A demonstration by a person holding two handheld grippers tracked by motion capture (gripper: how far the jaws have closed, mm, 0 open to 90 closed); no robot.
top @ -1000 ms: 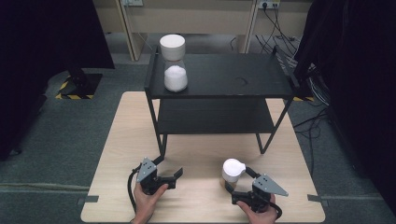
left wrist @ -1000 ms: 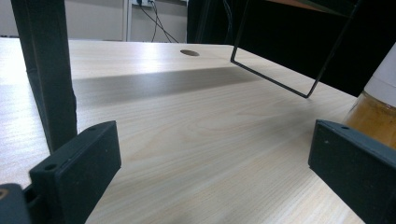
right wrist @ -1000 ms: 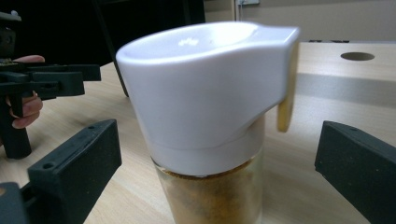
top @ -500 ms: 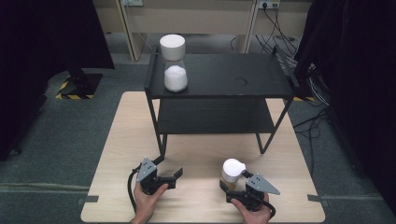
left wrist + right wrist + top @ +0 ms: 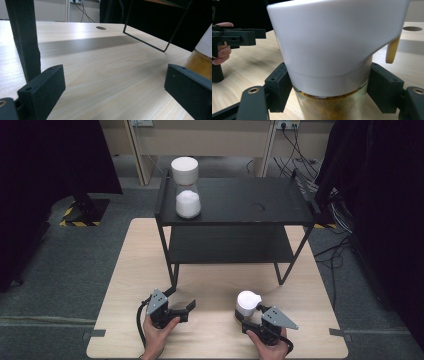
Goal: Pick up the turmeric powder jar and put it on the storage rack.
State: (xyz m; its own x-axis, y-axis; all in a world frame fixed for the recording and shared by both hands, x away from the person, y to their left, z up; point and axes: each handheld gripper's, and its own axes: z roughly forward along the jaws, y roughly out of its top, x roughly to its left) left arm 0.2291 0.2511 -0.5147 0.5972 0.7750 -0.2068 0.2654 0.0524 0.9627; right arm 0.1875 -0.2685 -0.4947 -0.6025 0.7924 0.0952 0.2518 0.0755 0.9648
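Note:
A glass jar (image 5: pixel 248 301) of orange-brown powder with a white spouted lid stands on the wooden table (image 5: pixel 135 270) near its front right. My right gripper (image 5: pixel 246 314) has just been closing its jaws and is now shut on this jar (image 5: pixel 332 50); its pads (image 5: pixel 278 87) press the glass just under the lid. To the left, my left gripper (image 5: pixel 183 308) rests low over the table, open and holding nothing. In the left gripper view (image 5: pixel 112 92) the jar (image 5: pixel 203 57) shows at the right edge.
A black two-level shelf (image 5: pixel 250 205) stands at the back of the table, with a white-lidded jar of white powder (image 5: pixel 188 200) on its top left. One shelf leg (image 5: pixel 23 37) rises just beyond my left jaw. Grey carpet surrounds the table.
The right gripper's jaws went from wide apart to closed around the jar, and it edged slightly toward the jar. The left gripper stayed put.

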